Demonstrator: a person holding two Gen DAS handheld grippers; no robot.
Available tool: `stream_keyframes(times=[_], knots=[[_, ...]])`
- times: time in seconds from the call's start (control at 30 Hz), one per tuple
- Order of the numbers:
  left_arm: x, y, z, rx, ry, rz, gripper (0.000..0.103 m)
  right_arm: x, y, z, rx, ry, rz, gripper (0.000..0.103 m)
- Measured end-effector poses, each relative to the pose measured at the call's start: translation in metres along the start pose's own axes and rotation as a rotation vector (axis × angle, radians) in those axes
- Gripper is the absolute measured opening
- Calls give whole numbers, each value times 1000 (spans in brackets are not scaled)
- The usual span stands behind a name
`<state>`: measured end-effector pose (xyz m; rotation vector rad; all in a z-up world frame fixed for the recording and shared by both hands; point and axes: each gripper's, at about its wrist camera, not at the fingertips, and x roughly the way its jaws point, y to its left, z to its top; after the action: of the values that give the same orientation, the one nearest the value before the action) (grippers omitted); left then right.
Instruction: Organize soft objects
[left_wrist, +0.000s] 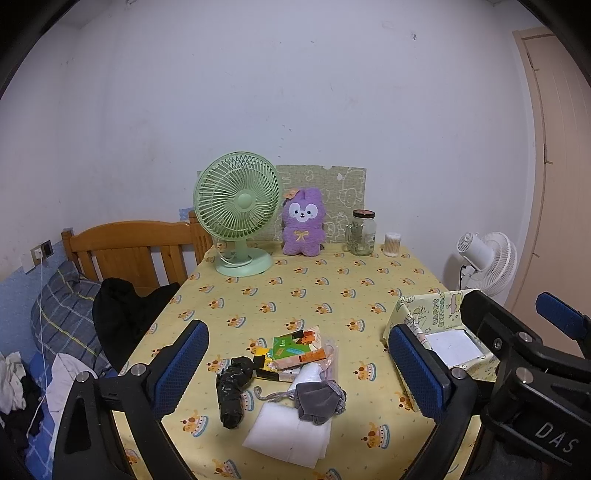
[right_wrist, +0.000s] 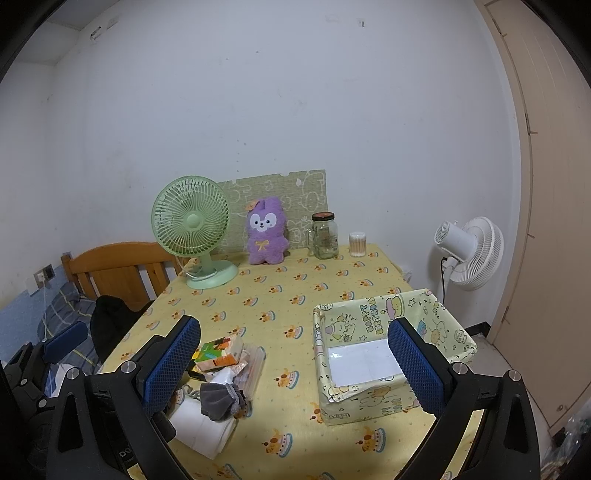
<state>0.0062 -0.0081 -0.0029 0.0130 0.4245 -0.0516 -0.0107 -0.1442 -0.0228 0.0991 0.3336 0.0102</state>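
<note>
The left gripper (left_wrist: 299, 369) is held wide apart above the table (left_wrist: 332, 284), and the pile of soft objects (left_wrist: 291, 384) is seen between its fingers, untouched. The right gripper (right_wrist: 295, 365) is also spread wide and empty; the paper-lined box (right_wrist: 391, 354) lies just beside its right finger.

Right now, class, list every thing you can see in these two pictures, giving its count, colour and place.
desk fan: one, green, table back left
plush toy: one, purple, beside the desk fan
jar: one, clear, right of the plush toy
cotton swabs: one tub, back right
box: one, yellow, open, table right
pile of soft things: mixed colours, table front
floor fan: one, white, beside the table
left gripper: blue pads, open
right gripper: blue pads, open
</note>
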Motion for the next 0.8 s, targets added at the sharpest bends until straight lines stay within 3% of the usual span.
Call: stream_keyframes(times=[0.23,0.8], knots=[[6,-1,-3,4,4,11,96,10,3,-2,4,13,-1,102],[54,3,-37,19,105,-33,94,64,19,-36,-3,112,50,95]])
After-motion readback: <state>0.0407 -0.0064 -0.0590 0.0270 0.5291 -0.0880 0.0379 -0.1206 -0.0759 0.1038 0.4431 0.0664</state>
